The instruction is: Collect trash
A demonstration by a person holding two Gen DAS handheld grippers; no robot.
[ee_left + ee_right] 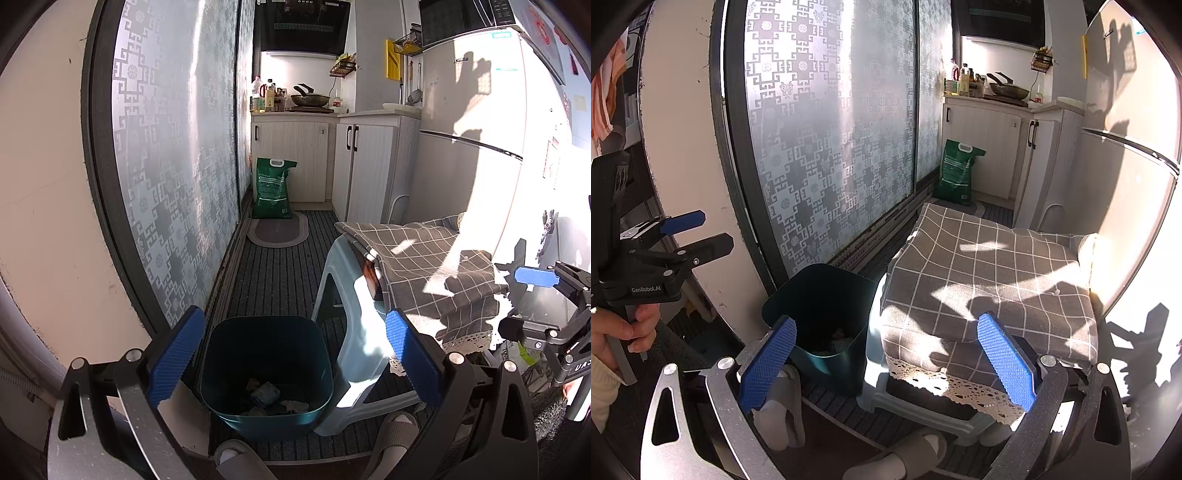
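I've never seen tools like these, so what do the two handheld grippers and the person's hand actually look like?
Each gripper has two blue pads with a knobbly texture on silver-and-black metal arms with round bolts: left gripper, right gripper. The left gripper's black body reads "GenRobot.AI". The hand gripping its handle wears a cream knitted sleeve.

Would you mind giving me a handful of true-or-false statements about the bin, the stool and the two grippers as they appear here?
1. The teal bin already holds some scraps at its bottom. True.
2. The left gripper is clamped on a piece of trash. False: its blue pads stand wide apart with nothing between them.
3. A grey checked cloth covers the plastic stool beside the bin. True.
4. The green bag lies inside the bin. False: it stands on the floor against the far cabinet.
5. The right gripper is shut. False: its fingers are spread open and hold nothing.
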